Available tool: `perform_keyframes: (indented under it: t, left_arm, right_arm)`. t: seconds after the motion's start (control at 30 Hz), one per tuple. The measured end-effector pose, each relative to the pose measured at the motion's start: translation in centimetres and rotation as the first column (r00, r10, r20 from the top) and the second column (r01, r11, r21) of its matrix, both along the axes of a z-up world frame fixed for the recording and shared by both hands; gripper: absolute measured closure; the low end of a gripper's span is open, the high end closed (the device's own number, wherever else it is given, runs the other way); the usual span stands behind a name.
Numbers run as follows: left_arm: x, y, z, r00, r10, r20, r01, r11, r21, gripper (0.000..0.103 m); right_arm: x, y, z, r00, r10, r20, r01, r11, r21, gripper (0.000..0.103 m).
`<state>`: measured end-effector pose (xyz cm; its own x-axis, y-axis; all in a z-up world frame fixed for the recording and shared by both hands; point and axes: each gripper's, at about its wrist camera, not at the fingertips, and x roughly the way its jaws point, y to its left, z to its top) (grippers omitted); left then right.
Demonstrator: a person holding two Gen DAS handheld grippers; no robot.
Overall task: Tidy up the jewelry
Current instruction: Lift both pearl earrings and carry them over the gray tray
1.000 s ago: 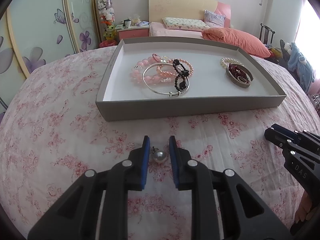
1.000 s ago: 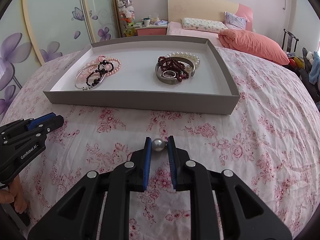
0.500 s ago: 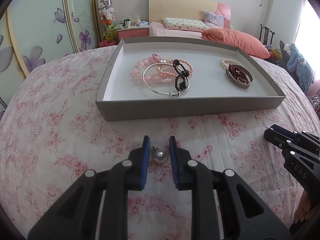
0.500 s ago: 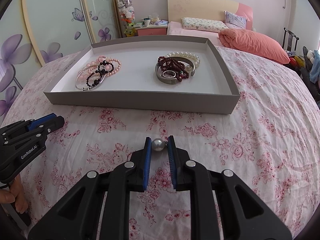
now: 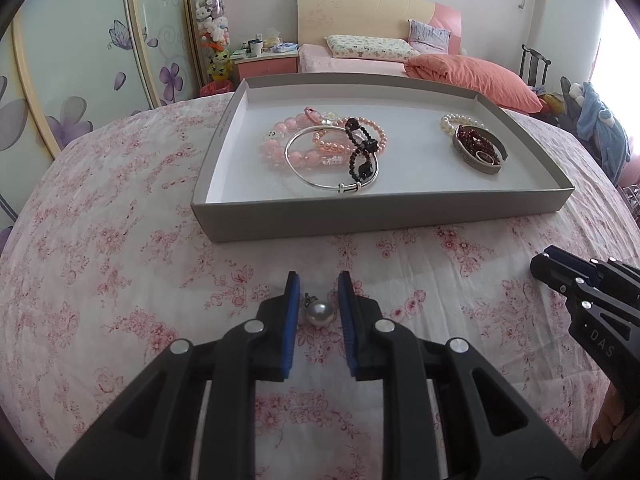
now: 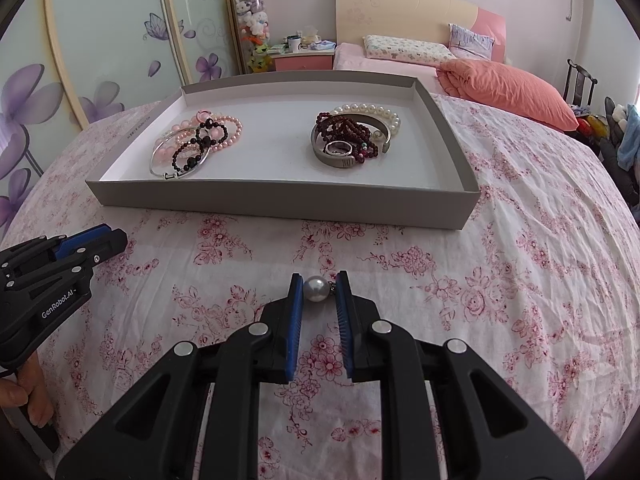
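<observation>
My left gripper is shut on a silvery pearl earring, its small clasp against the left pad. My right gripper is shut on a matching pearl earring near its fingertips. Both hang just above the floral cloth, in front of a shallow grey tray. On the tray's left lie pink bead bracelets, a silver bangle and a black bead bracelet. Its right side holds a white pearl bracelet, dark red beads and a grey cuff.
A pink-flowered cloth covers the round surface. The right gripper shows at the left view's right edge; the left gripper, held by a hand, shows at the right view's left. Behind stand a bed, a nightstand and wardrobe doors.
</observation>
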<state>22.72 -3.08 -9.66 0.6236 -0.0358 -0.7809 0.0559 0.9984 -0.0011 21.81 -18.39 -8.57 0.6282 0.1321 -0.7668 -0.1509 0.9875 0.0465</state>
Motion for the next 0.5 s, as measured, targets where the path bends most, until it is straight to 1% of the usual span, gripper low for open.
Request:
perform_keyframes:
  t: [0.1,0.2,0.23,0.27,0.33,0.43,0.5]
  left_arm:
    - [0.0,-0.2,0.0,1.000,-0.007,0.000,0.007,1.000,0.001,0.089]
    - [0.0,0.1,0.1,1.000,-0.012,0.001,0.012,1.000,-0.020,0.089]
    - [-0.1,0.3,0.1,1.000,-0.011,0.000,0.011,0.999,-0.034,0.090]
    - [-0.4,0.8,0.3,1.000,-0.013,-0.006,0.012,0.997,-0.072,0.090]
    - [-1.0,1.4,0.6,1.000,-0.009,0.002,0.009,0.993,-0.114,0.090]
    - [-2.3,2.2,2.0,0.998,0.004,0.062,0.004,0.992,-0.130,0.090]
    - [-3.3,2.6,3.2,0.994,0.012,0.111,0.004,0.989,-0.146,0.090]
  right_arm:
    - [0.1,-0.2,0.0,1.000,-0.001,-0.003,0.001,1.000,0.021,0.085]
    - [0.0,-0.8,0.0,1.000,-0.018,0.000,0.018,0.998,0.058,0.086]
    - [-0.3,-1.0,0.2,1.000,-0.030,0.006,0.030,0.997,0.066,0.086]
    - [-0.6,-1.3,0.5,0.999,-0.038,0.018,0.036,0.996,0.077,0.086]
    - [-1.5,-1.7,1.6,0.997,-0.053,0.063,0.046,0.993,0.107,0.086]
    - [-2.8,-1.9,3.6,0.987,-0.068,0.148,0.050,0.991,0.125,0.086]
    - [-3.9,-1.7,5.1,0.973,-0.069,0.220,0.041,0.991,0.128,0.086]
